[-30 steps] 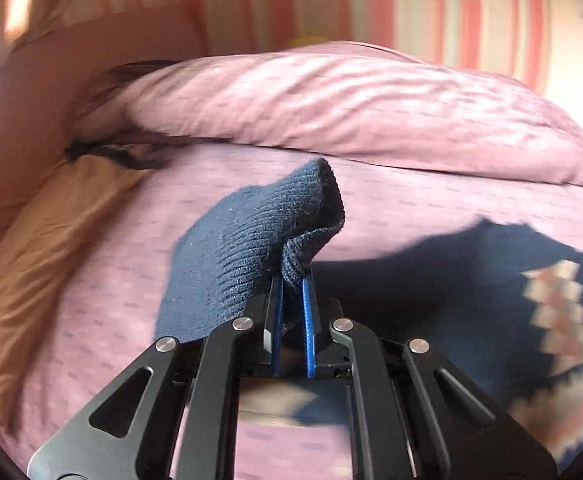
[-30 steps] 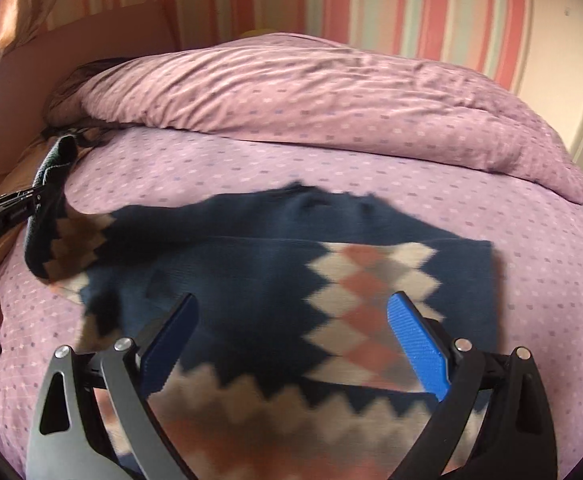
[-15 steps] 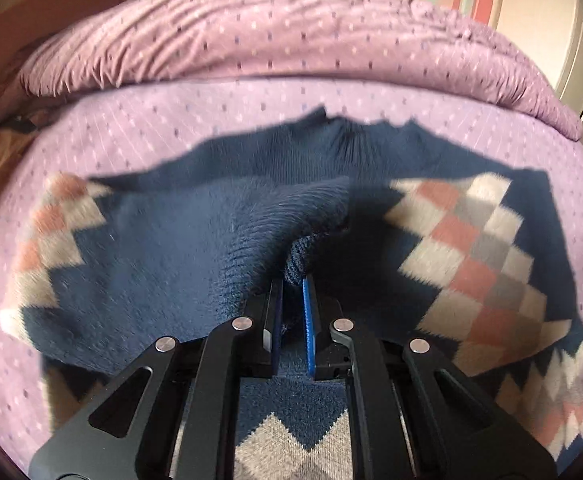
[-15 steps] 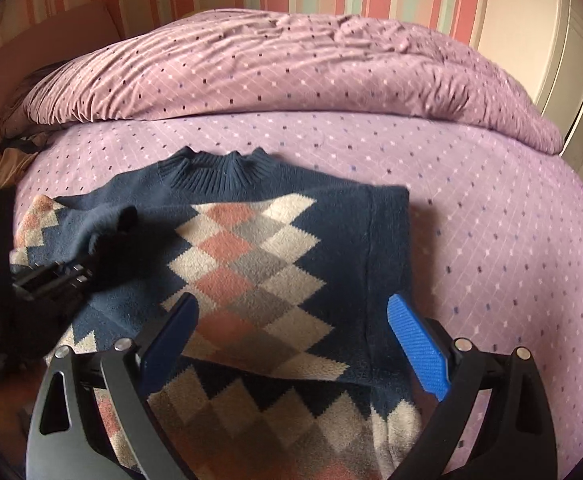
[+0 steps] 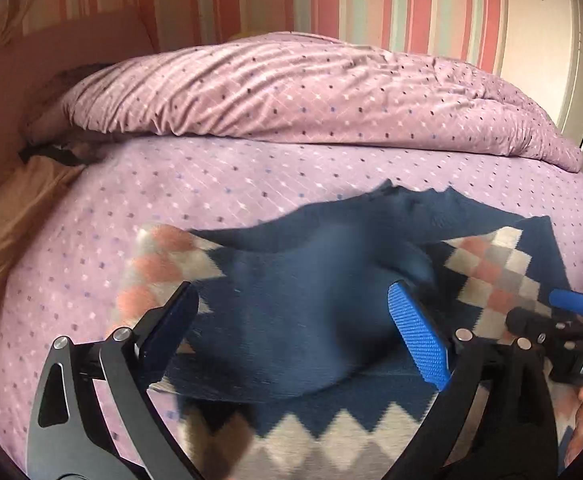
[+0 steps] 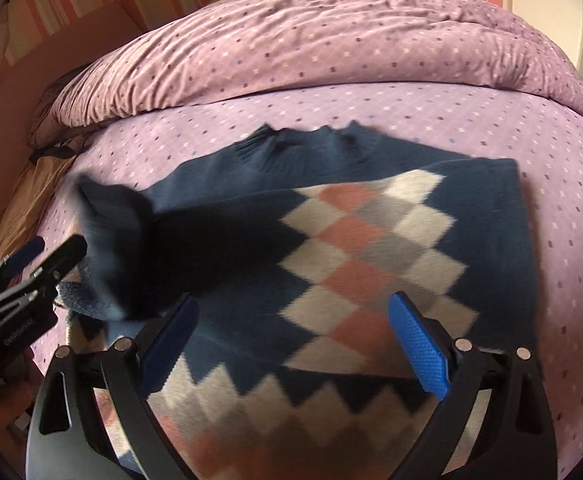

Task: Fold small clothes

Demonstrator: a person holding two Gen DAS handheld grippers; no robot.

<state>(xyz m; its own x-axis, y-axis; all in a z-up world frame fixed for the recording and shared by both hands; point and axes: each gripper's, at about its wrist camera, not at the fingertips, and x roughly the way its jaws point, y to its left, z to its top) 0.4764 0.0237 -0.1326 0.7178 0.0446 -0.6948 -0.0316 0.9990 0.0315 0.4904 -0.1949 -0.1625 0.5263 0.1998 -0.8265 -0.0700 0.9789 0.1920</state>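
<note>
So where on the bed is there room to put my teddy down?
There is bare purple sheet to the right of the sweater, out to the bed's edge. There is another free strip between the sweater's collar and the bunched-up duvet. The near middle is crowded: the sweater covers it, with the left tool and right tool over it.

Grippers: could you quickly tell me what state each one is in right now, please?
Left gripper: jaws opening, gripping nothing; the sleeve is loose.
Right gripper: open, empty, above the sweater.
</note>
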